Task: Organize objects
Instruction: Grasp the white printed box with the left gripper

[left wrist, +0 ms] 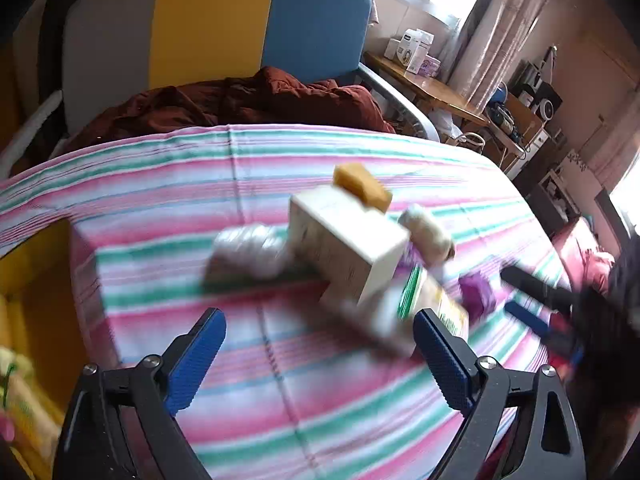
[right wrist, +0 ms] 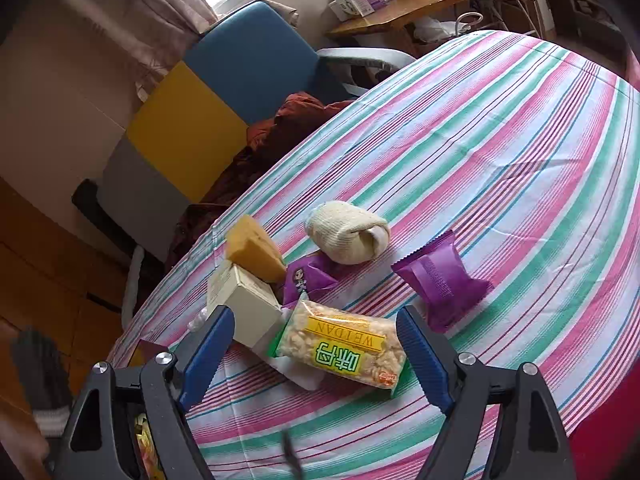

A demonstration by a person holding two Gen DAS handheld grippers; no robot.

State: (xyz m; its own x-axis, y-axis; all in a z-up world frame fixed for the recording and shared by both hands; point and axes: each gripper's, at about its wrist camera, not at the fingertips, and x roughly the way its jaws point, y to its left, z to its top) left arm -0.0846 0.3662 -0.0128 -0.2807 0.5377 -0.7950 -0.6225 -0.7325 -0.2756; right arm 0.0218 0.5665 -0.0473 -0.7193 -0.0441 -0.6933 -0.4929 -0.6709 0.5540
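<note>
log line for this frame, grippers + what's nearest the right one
left gripper: open, empty | right gripper: open, empty, over rice-snack packet | cream box beside packet | striped cloth

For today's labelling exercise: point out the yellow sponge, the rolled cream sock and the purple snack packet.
yellow sponge [right wrist: 254, 249]: right wrist view, its top face.
rolled cream sock [right wrist: 346, 232]: right wrist view, its middle.
purple snack packet [right wrist: 442, 280]: right wrist view, its printed face.
</note>
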